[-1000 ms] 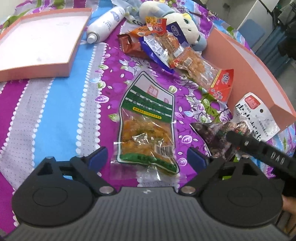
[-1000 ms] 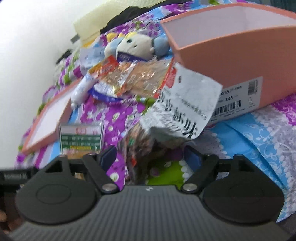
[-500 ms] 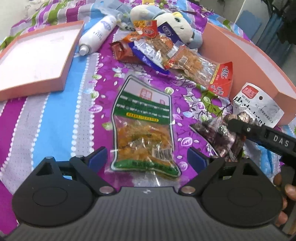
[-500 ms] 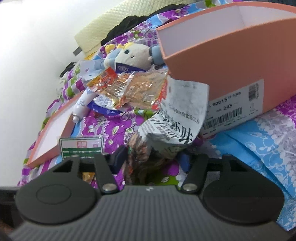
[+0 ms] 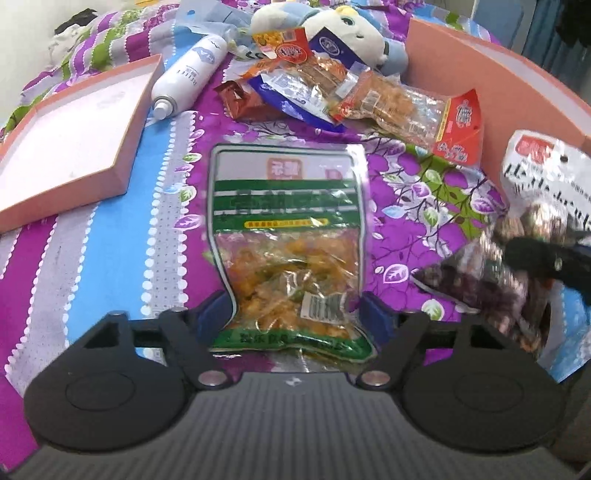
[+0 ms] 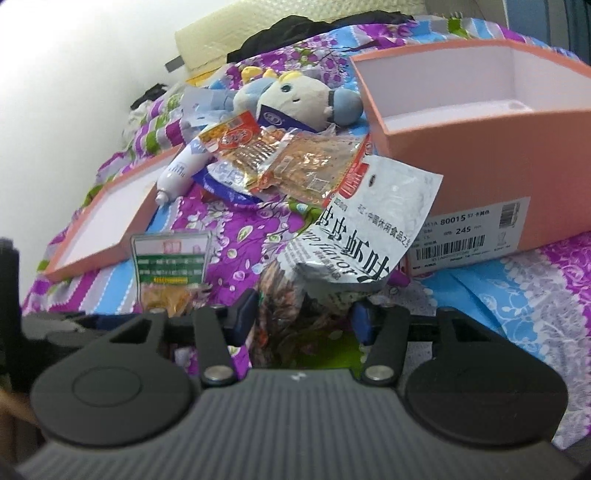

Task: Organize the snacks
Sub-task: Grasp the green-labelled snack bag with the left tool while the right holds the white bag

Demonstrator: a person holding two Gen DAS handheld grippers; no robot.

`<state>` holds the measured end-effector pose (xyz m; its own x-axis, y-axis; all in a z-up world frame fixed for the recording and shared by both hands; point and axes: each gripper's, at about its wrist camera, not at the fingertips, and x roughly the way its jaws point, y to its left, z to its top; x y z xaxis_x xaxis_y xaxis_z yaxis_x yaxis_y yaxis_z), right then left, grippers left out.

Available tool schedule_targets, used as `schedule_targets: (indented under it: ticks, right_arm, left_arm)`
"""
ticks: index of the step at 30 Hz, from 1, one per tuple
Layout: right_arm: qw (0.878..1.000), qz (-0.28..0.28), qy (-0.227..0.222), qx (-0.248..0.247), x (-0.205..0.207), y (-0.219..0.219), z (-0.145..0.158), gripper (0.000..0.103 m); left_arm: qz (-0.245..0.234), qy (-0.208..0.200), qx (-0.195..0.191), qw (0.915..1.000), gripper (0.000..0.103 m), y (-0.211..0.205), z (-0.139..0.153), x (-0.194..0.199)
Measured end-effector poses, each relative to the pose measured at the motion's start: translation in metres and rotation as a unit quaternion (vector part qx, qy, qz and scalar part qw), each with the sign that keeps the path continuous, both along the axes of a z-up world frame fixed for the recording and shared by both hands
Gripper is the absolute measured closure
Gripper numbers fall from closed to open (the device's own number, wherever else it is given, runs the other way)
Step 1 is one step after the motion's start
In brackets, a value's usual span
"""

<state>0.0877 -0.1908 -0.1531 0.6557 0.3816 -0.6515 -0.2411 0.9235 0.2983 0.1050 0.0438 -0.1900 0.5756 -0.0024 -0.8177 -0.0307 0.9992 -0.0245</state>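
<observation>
My left gripper (image 5: 295, 315) is shut on the bottom end of a green-and-clear snack bag (image 5: 288, 236) of orange pieces, which lies on the flowered bedspread. My right gripper (image 6: 304, 315) is shut on a white-and-dark snack bag (image 6: 354, 236) and holds it raised and crumpled in front of the open pink shoebox (image 6: 461, 155). That bag also shows at the right of the left wrist view (image 5: 517, 251). A pile of several snack packs (image 5: 354, 99) lies beyond, beside the box (image 5: 517, 85).
A pink box lid (image 5: 70, 140) lies at the left. A white spray bottle (image 5: 192, 74) and a plush toy (image 5: 351, 29) lie at the back near the snack pile. The green bag shows at the left of the right wrist view (image 6: 170, 266).
Both grippers have closed on their bags. The left gripper moved forward over the green bag's bottom end. The right gripper has lifted the white bag a little.
</observation>
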Motion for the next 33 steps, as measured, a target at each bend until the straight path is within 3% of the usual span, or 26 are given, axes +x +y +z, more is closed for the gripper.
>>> schedule_targets:
  ticks: [2,6,13,15,18,20,21,28,30,32,33]
  right_arm:
    - [1.000,0.005,-0.002,-0.014,-0.005,0.001,0.005,0.048]
    - [0.999,0.015,-0.015,-0.041,-0.014,0.003,0.015,0.048]
    - [0.999,0.005,-0.020,-0.035,-0.027,-0.007,0.037,0.049]
    - [0.999,0.001,-0.021,-0.025,-0.032,-0.011,0.046,0.049]
    - [0.999,-0.003,-0.033,-0.027,-0.042,-0.014,0.061,0.049]
    - [0.999,-0.006,-0.040,-0.026,-0.047,-0.016,0.069,0.049]
    - [0.999,-0.007,-0.046,-0.028,-0.049,-0.017,0.071,0.049]
    - [0.999,-0.016,-0.035,-0.038,-0.050,-0.026,0.055,0.049]
    - [0.999,-0.018,-0.026,-0.045,-0.048,-0.026,0.046,0.049]
    - [0.999,-0.019,-0.015,-0.048,-0.045,-0.027,0.038,0.049]
    - [0.998,-0.020,-0.012,-0.051,-0.044,-0.027,0.036,0.049]
  left_arm:
    - [0.004,-0.001,0.004,1.0000,0.033,0.000,0.004,-0.002]
    - [0.011,-0.001,-0.015,0.9998,0.035,0.000,0.011,-0.006]
    - [0.050,-0.036,-0.056,0.9965,0.037,0.006,0.051,-0.023]
    - [0.055,-0.044,-0.054,0.9961,0.049,0.005,0.065,-0.029]
    - [0.061,-0.045,-0.070,0.9947,0.054,0.005,0.082,-0.035]
    - [0.060,-0.048,-0.079,0.9939,0.066,0.003,0.090,-0.040]
    - [0.059,-0.050,-0.077,0.9940,0.067,0.001,0.091,-0.041]
    - [0.052,-0.028,-0.105,0.9927,0.065,0.001,0.072,-0.047]
    - [0.049,-0.021,-0.106,0.9930,0.058,0.002,0.064,-0.049]
    - [0.045,-0.016,-0.106,0.9933,0.038,0.004,0.056,-0.047]
    - [0.044,-0.015,-0.102,0.9937,0.034,0.004,0.052,-0.044]
